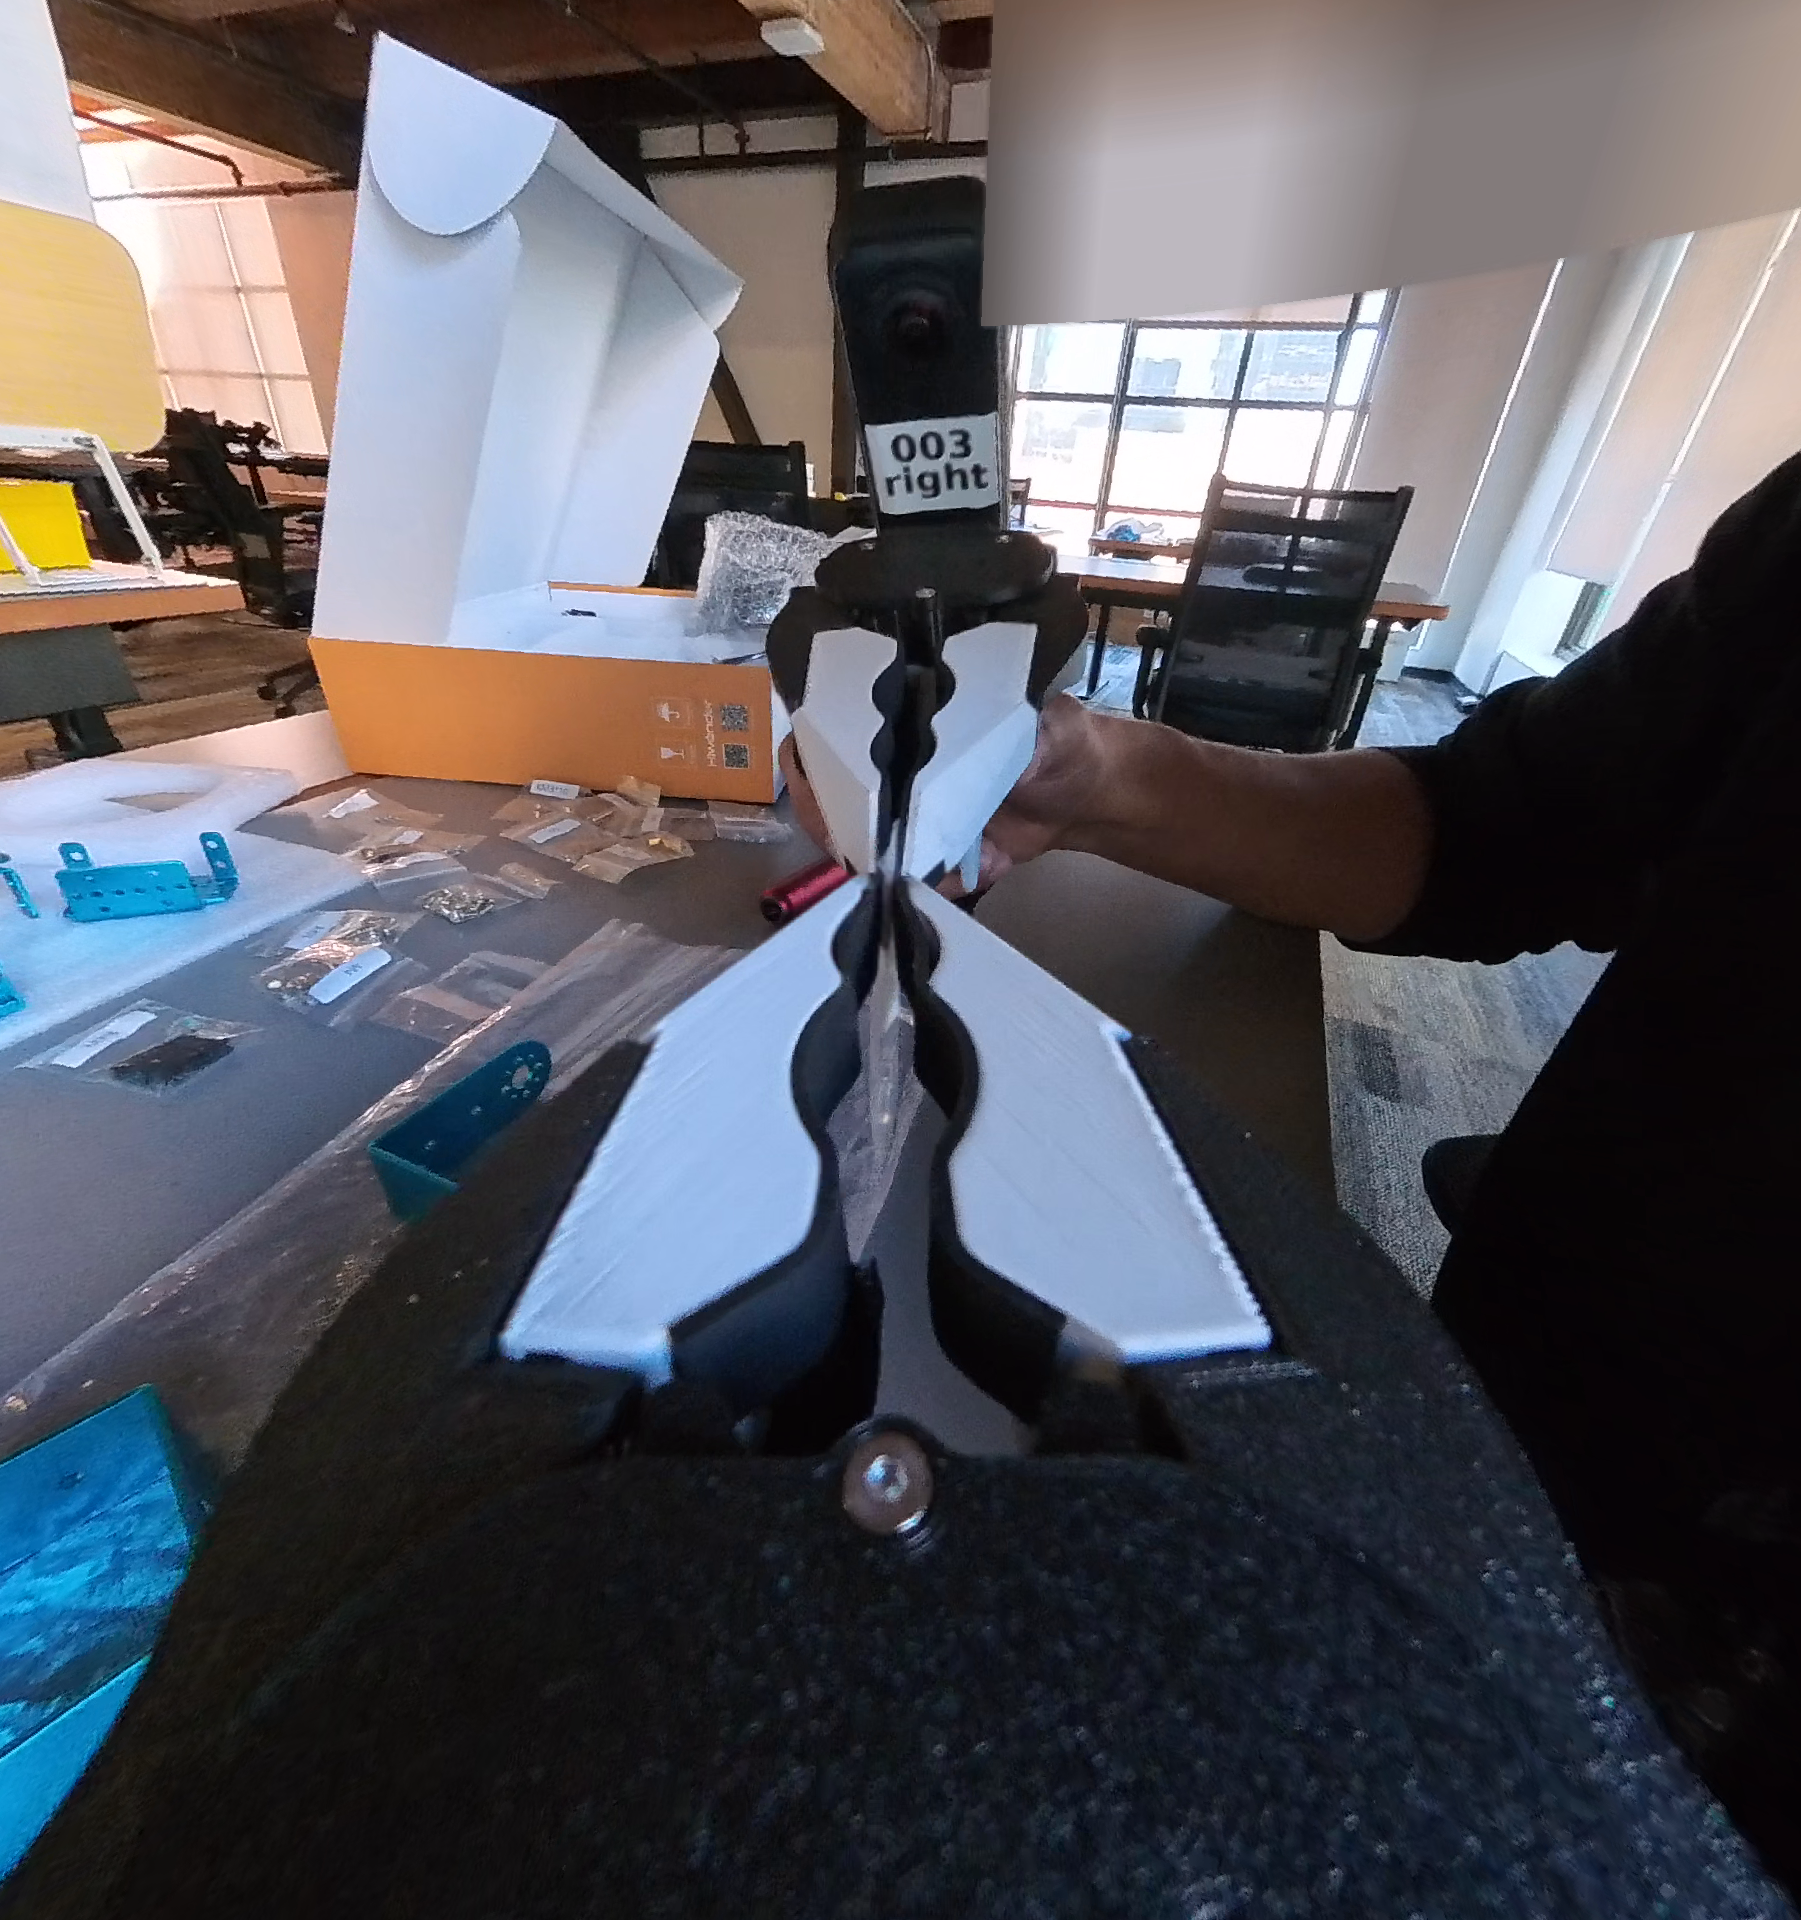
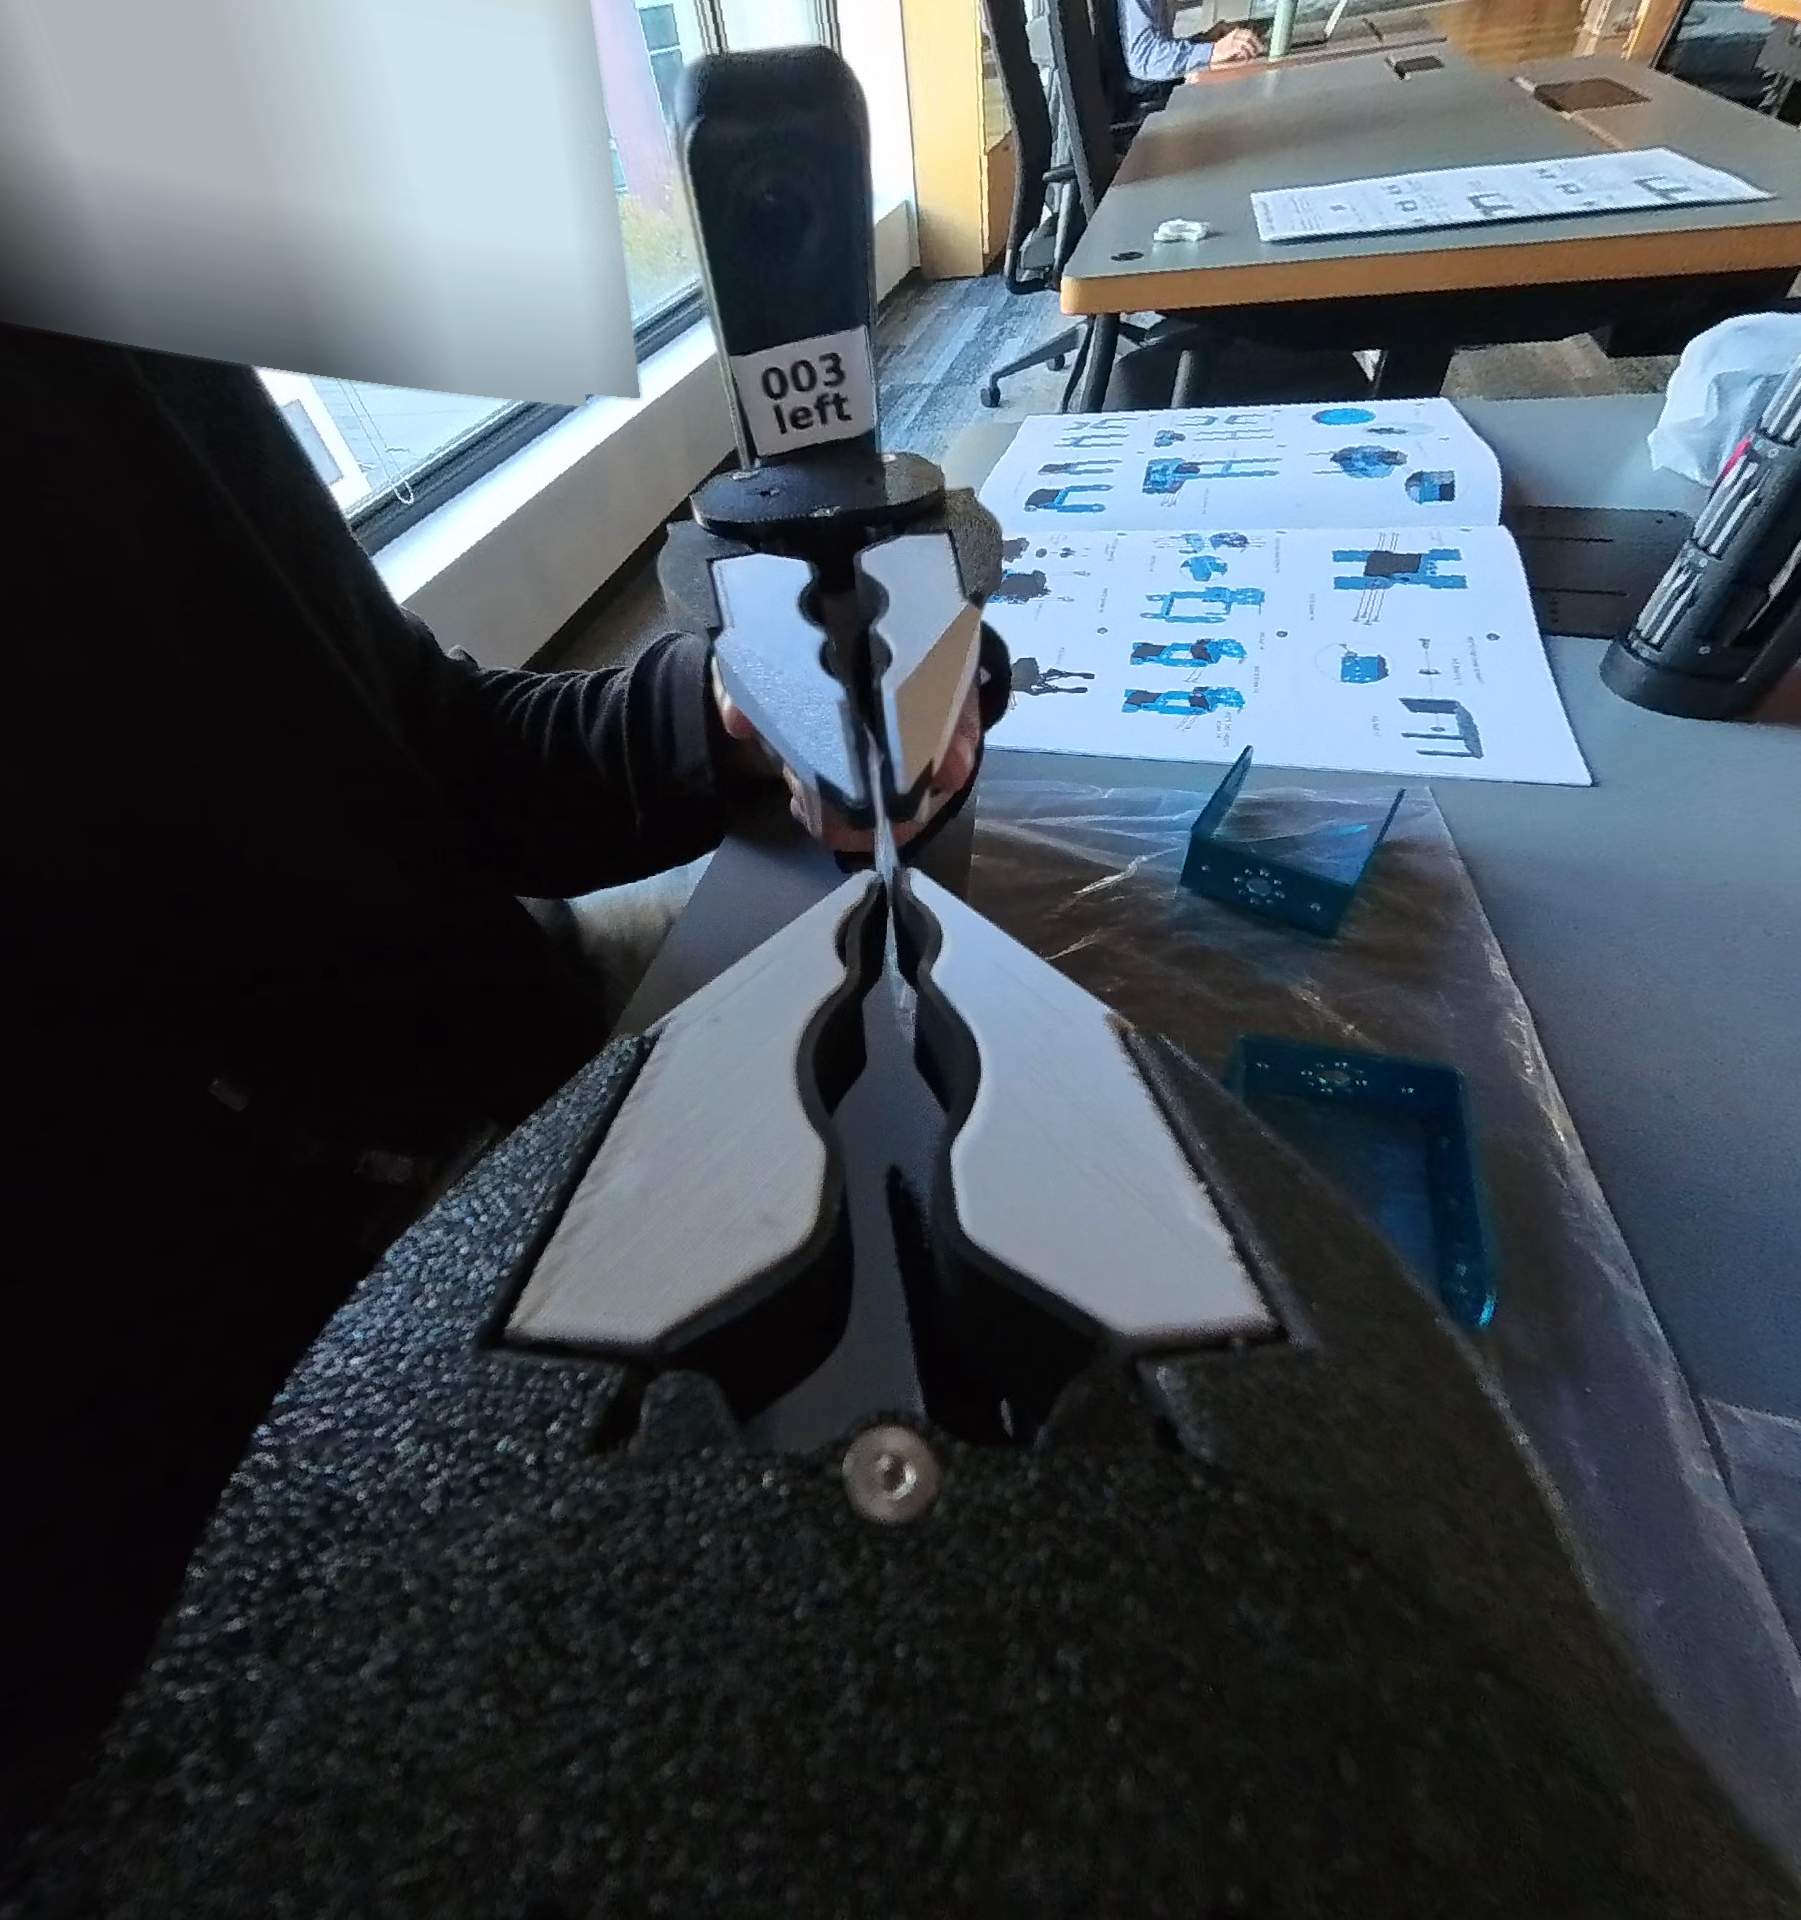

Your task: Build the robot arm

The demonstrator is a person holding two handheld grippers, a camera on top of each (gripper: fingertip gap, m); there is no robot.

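My left gripper [image 1: 885,888] and my right gripper [image 2: 888,883] face each other tip to tip above the dark table [image 1: 1135,987]. Both are shut on the same thin clear plastic bag [image 1: 891,1029], seen edge-on. In the right wrist view the bag [image 2: 883,836] spans the short gap between the two sets of tips. The right gripper [image 1: 904,847] shows head-on in the left wrist view, held by a hand [image 1: 1062,790]. The left gripper [image 2: 875,810] shows likewise in the right wrist view. What the bag holds is hidden.
An open orange and white box [image 1: 543,717], small parts bags [image 1: 563,831], a red cylinder [image 1: 808,883] and blue metal brackets [image 1: 148,883] lie to the left. An open instruction booklet [image 2: 1291,623], two blue brackets [image 2: 1280,862], clear plastic sheet [image 2: 1135,935] and a black tool stand [image 2: 1758,540] lie right. Only a small space, under 4 cm, lies between the two pairs of fingers.
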